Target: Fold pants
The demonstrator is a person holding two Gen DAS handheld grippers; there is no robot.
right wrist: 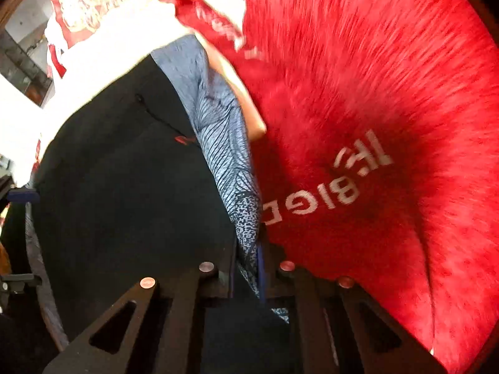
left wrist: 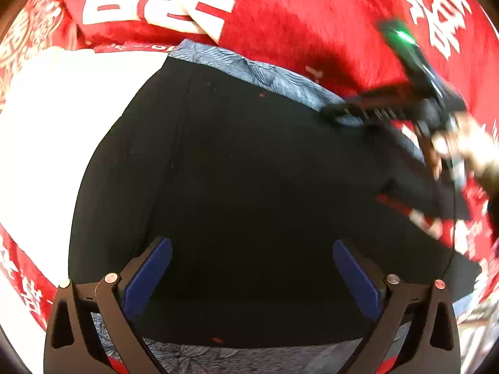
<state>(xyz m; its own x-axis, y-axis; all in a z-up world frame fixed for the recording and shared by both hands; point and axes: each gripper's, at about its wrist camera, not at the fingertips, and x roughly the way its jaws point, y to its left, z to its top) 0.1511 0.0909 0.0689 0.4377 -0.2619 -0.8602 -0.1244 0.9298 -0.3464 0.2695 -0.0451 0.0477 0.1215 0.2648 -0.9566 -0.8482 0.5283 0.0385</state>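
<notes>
Two grippers are seen over a red plush blanket [left wrist: 280, 15] printed with white characters, on which the black pants [left wrist: 249, 171] are spread, their grey patterned waistband [right wrist: 218, 118] turned outward. The left gripper [left wrist: 252, 277] is held released above the dark cloth, its blue pads [left wrist: 149, 274] wide apart. The right gripper [right wrist: 246, 268] is clenched on the waistband edge.

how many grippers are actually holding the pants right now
1. The right gripper is shut on the grey patterned waistband edge of the black pants. The left gripper hovers open above them, gripping nothing.
</notes>
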